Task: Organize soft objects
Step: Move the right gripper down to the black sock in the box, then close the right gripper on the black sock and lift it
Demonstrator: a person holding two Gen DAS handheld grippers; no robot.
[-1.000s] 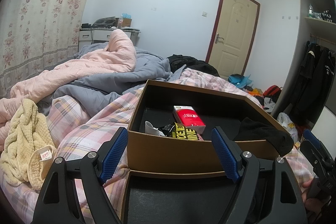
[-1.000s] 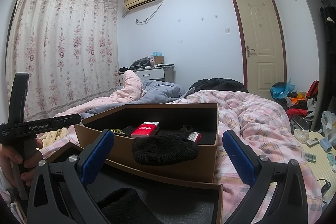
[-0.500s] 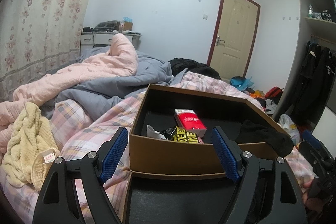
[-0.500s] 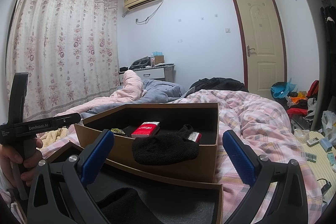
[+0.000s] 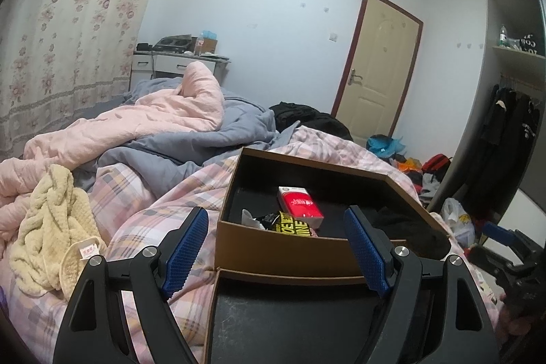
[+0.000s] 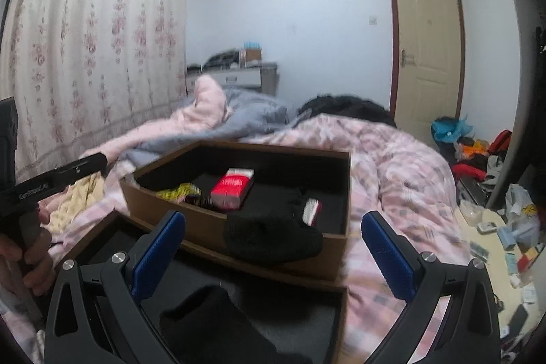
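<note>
Right wrist view: the right gripper [image 6: 273,255] has its fingers spread and empty; the black sock [image 6: 273,239] drapes over the near wall of the brown box [image 6: 338,193] on the bed [image 6: 402,166], just beyond and between them. Left gripper [image 5: 278,248] fingers also stand spread, empty, before the box's near wall.

1. We hold the left gripper [image 5: 276,248] with its blue ribbed pads [image 5: 186,244] wide apart and nothing between them.
2. Ahead, an open brown cardboard box with black lining [image 5: 283,256] sits on the pink plaid quilt [image 5: 143,203].
3. Inside lie a red packet [image 5: 300,203] and a black-and-yellow wrapper [image 5: 290,222].
4. A black knitted cloth [image 5: 416,232] hangs over the box's right wall.
5. A cream knitted garment [image 5: 51,227] lies at left.
</note>
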